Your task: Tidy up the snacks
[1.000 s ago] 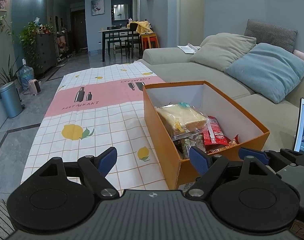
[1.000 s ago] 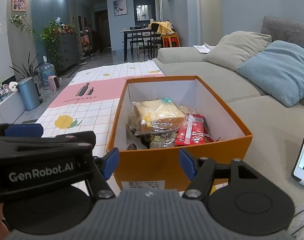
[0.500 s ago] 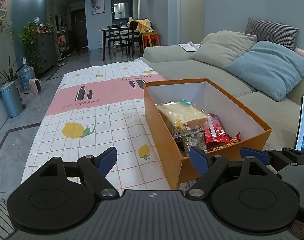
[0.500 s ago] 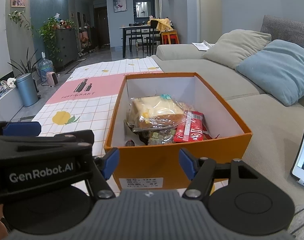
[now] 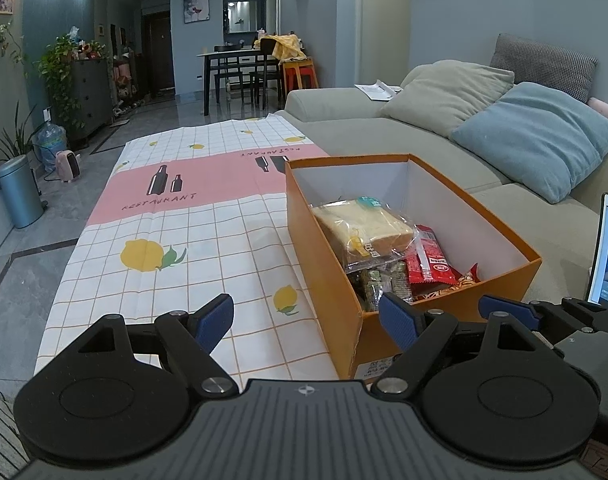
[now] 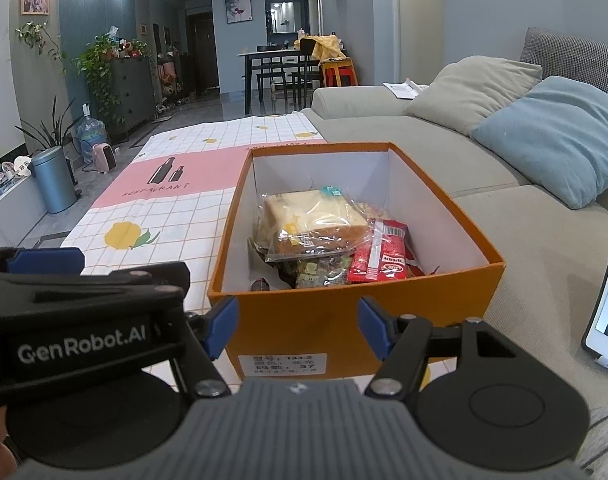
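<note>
Both the left gripper (image 5: 306, 318) and right gripper (image 6: 297, 328) hang empty, jaws apart, near the orange box (image 6: 324, 320) (snacks already heaped inside), presumably lining up.

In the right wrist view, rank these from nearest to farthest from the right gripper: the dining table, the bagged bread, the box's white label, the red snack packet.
1. White label, on the orange box's near wall, just ahead of the right gripper.
2. Red snack packet, inside, right.
3. Bagged bread, inside, behind the packet.
4. Dining table, far across the room.
</note>
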Demonstrator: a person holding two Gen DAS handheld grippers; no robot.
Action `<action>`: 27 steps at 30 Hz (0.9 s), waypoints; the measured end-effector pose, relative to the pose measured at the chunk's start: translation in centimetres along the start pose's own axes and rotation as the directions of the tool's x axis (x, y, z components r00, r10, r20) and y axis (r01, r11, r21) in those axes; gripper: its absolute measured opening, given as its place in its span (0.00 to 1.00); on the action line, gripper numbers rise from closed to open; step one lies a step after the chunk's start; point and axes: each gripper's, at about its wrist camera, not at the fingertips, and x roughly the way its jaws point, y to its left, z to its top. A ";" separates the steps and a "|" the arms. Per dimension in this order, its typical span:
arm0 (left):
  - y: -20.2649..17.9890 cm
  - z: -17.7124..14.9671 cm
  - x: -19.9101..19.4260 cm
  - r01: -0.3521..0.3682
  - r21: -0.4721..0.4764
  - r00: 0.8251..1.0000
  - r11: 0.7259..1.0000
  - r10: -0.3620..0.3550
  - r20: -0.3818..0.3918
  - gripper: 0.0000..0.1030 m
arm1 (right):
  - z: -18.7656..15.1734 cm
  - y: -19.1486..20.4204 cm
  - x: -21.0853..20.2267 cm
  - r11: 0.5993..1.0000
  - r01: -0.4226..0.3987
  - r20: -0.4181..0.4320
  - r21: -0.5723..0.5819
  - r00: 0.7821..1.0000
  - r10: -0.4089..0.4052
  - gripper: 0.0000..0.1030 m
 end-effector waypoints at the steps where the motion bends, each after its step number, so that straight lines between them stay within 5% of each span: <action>1: 0.0 0.0 0.0 -0.001 0.000 1.000 1.000 0.001 0.000 0.94 | 0.0 0.0 0.0 1.000 0.000 0.000 0.000 1.000 0.000 0.63; 27: 0.0 0.2 0.5 0.029 -0.011 1.000 1.000 -0.029 -0.007 0.96 | -0.3 0.1 0.1 1.000 -0.006 -0.004 0.009 1.000 0.006 0.63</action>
